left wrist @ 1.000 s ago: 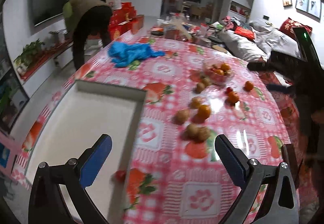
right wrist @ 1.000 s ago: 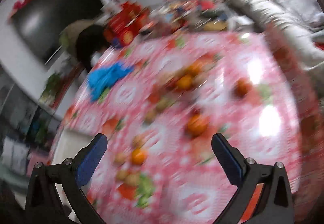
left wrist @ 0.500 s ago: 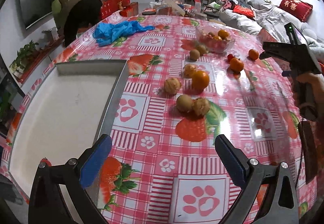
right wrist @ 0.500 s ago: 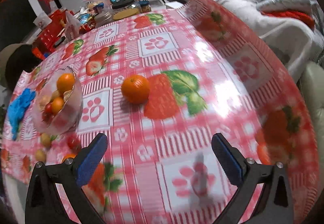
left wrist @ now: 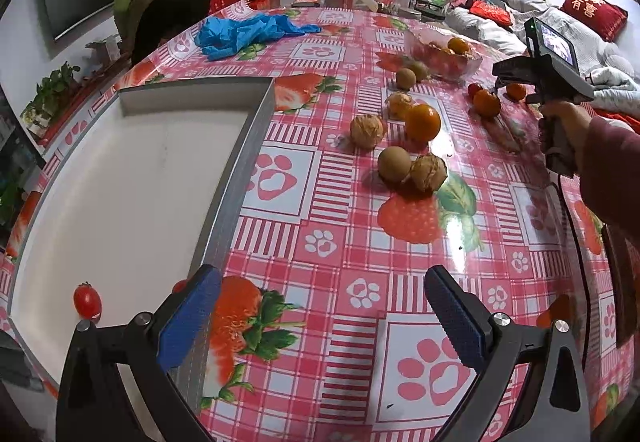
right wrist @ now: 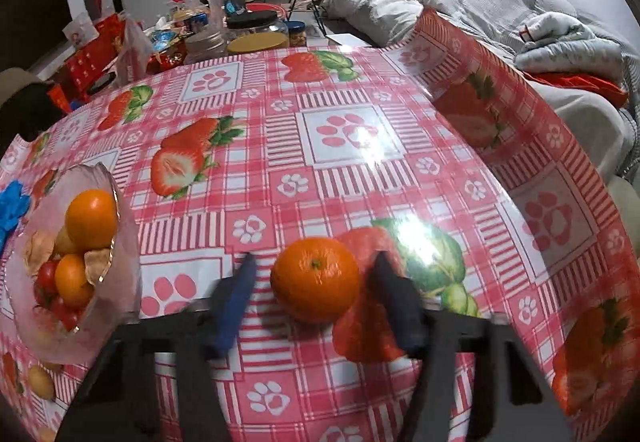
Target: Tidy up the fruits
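Note:
A single orange point(right wrist: 315, 279) lies on the strawberry-print tablecloth. My right gripper point(right wrist: 315, 262) straddles it with its jaws closing, and a small gap still shows on each side of the fruit. A clear bowl point(right wrist: 128, 254) with oranges and cherry tomatoes stands to its left. My left gripper point(left wrist: 320, 282) hangs open and empty over the cloth, beside the right rim of the white tray point(left wrist: 256, 130). One cherry tomato point(left wrist: 87, 300) lies in the tray. An orange point(left wrist: 422, 122), walnuts point(left wrist: 367, 131) and round brown fruits point(left wrist: 394, 164) are scattered ahead.
A blue glove point(left wrist: 248, 32) lies at the far side of the table. A person point(left wrist: 160, 2) bends over beyond the far left edge. Jars and boxes point(right wrist: 256, 30) crowd the far end. The table edge drops off on the right toward a sofa point(right wrist: 520, 2).
The right gripper came down over the single orange and its jaws narrowed from wide open to close around it. The left gripper sank a little toward the table.

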### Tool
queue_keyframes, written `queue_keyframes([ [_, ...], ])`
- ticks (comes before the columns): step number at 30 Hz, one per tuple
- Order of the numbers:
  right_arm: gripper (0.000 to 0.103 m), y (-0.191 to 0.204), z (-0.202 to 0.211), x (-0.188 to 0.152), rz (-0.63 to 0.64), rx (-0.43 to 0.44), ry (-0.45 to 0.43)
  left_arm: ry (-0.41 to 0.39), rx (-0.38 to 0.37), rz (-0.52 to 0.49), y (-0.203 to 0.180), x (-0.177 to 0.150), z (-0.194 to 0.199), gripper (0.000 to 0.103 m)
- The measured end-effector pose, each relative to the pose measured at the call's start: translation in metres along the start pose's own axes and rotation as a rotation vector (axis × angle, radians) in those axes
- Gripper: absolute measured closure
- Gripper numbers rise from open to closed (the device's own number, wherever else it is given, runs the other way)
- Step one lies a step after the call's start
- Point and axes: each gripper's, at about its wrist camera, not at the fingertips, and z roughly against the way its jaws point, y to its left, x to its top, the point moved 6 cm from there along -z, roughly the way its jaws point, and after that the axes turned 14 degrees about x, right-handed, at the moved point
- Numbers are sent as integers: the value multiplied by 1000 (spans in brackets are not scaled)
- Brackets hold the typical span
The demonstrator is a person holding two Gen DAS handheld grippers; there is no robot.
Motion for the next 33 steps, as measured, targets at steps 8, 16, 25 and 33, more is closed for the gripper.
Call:
queue_keyframes([
  [8, 60, -1, 46, -24, -3, 132, -2, -31, -7, -8, -8, 14, 5, 1],
  [16, 60, 25, 113, -93, 63, 332, 104, -40, -39, -4, -33, 36, -2, 1],
  [25, 60, 42, 144, -201, 232, 287, 136, -45, 1, -38, -49, 37, -11, 1],
  [33, 21, 38, 145, -213, 278, 261, 86, -50, -1, -13, -45, 49, -5, 1],
])
